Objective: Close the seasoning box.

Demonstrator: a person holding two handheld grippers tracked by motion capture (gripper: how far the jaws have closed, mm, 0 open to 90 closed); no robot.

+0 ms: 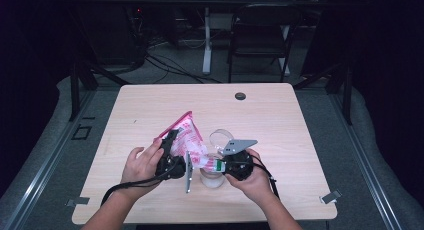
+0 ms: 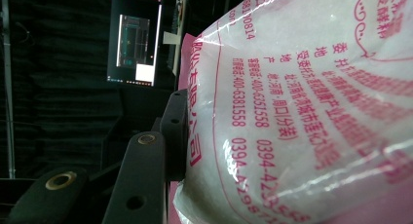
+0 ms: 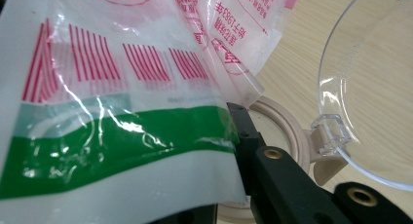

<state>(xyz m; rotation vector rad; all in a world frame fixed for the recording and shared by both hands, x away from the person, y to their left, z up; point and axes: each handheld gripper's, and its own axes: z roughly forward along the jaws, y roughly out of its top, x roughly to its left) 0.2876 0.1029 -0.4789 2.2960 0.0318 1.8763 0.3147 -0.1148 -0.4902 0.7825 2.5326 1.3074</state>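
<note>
1. Left gripper (image 1: 170,155) had its fingers (image 2: 146,180) clenched on the upper side of a plastic bag (image 1: 187,137); the bag was pink-printed and full of white granules, and the left gripper view showed one finger pressed flat against it.
2. Right gripper (image 1: 232,162) had its fingers (image 3: 253,146) clamped on the bag's lower corner, by the green band (image 3: 117,136) and the barcode stripes.
3. The bag was held off the counter (image 1: 280,120), tilted, pink top edge up and away from the person, low end down over a jar (image 1: 212,177).
4. The jar stood on the counter between the two hands. Beige rim (image 3: 285,124) sat right under the bag's corner; clear hinged lid (image 3: 370,87) was flipped open beside it.
5. Can't tell whether anything was pouring.
6. Small dark round disc (image 1: 240,96) sat near the counter's far edge, well apart.
</note>
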